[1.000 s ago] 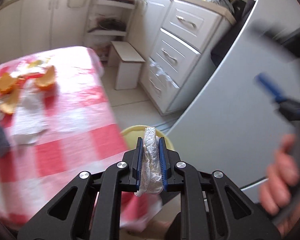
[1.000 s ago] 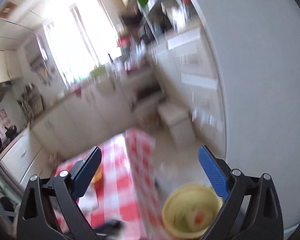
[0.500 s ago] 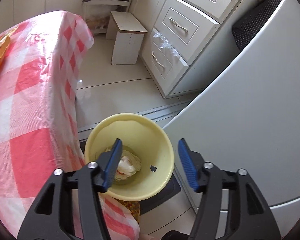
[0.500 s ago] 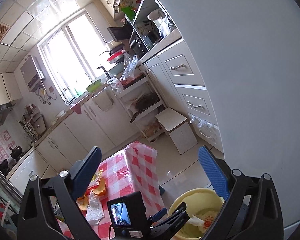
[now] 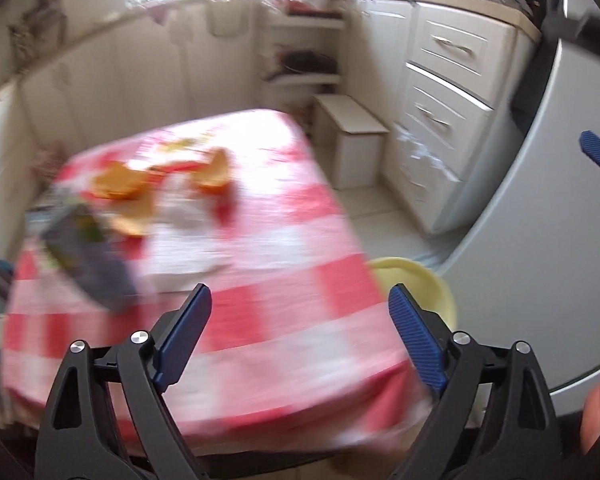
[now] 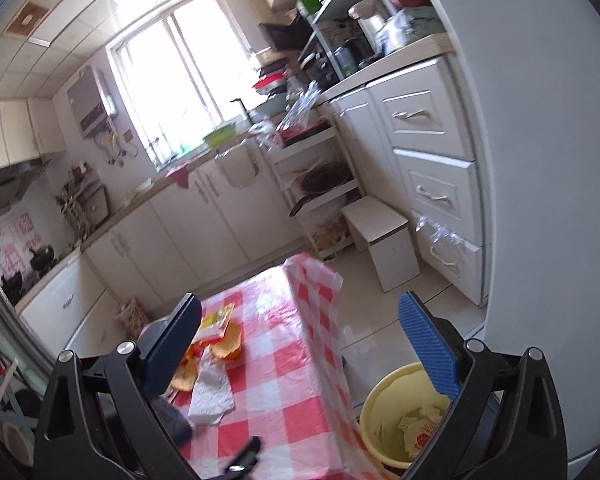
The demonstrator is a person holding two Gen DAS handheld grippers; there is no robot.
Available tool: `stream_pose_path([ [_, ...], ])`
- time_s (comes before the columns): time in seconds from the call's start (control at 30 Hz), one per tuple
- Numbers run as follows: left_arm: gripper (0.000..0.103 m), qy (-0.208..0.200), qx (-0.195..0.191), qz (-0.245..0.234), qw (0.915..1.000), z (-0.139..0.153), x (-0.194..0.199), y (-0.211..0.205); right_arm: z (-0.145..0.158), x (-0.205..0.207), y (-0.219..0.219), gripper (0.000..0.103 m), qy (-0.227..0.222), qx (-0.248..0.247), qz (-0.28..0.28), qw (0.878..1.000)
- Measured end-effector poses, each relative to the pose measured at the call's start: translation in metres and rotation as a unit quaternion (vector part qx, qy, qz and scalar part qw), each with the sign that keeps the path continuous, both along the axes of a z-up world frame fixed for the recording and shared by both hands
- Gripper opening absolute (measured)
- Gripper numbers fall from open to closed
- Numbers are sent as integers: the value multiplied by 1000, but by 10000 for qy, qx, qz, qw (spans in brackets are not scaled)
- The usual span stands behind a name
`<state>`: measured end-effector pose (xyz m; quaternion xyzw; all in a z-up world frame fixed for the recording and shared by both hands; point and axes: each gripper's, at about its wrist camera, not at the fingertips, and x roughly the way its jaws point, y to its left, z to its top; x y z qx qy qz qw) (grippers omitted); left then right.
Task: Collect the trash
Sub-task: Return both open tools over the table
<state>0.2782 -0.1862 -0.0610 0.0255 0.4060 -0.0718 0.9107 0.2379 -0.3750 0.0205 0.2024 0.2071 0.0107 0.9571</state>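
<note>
My left gripper [image 5: 300, 336] is open and empty above the near edge of the red-checked table [image 5: 260, 280]. My right gripper [image 6: 300, 344] is open and empty, held high over the table [image 6: 288, 368]. Orange peels [image 5: 120, 184] [image 6: 228, 346], a white tissue [image 6: 212, 392] and a yellow wrapper [image 6: 216, 322] lie on the far left part of the table. A dark packet [image 5: 88, 256] lies at the table's left. The yellow bin [image 6: 400, 416] stands on the floor right of the table and holds crumpled trash [image 6: 416, 424]; its rim also shows in the left wrist view [image 5: 420, 280].
A white fridge [image 6: 540, 160] rises at the right, close to the bin. White drawers [image 6: 432, 184] and a small white stool [image 6: 384, 236] stand beyond on the tiled floor. Cabinets and a counter run along the back wall.
The left gripper let the crumpled tissue drop into the yellow bin and opened, then swung back up and left over the table. The right gripper stayed open and tilted down a little.
</note>
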Motion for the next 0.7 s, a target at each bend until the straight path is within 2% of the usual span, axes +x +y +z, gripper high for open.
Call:
stream_pose_path([
  [0.17, 91, -275, 459, 322, 9980, 19, -17, 61, 1, 2, 49, 96, 28, -341, 537, 9980],
  [0.33, 94, -395, 701, 569, 9951, 12, -22, 102, -7, 6, 82, 96, 91, -574, 861, 9946],
  [0.4, 94, -331, 655, 732, 9946, 0, -18, 114, -15, 14, 93, 96, 227, -690, 971, 9926],
  [0.53, 94, 148, 210, 1098, 9936, -25, -6, 144, -30, 25, 107, 96, 472, -777, 1053, 9903],
  [0.6, 94, 215, 79, 1157, 9930, -29, -4, 152, -35, 29, 112, 96, 573, -775, 1108, 9892],
  [0.7, 94, 187, 77, 1293, 9914, -33, -2, 162, -40, 33, 119, 96, 618, -800, 1175, 9879],
])
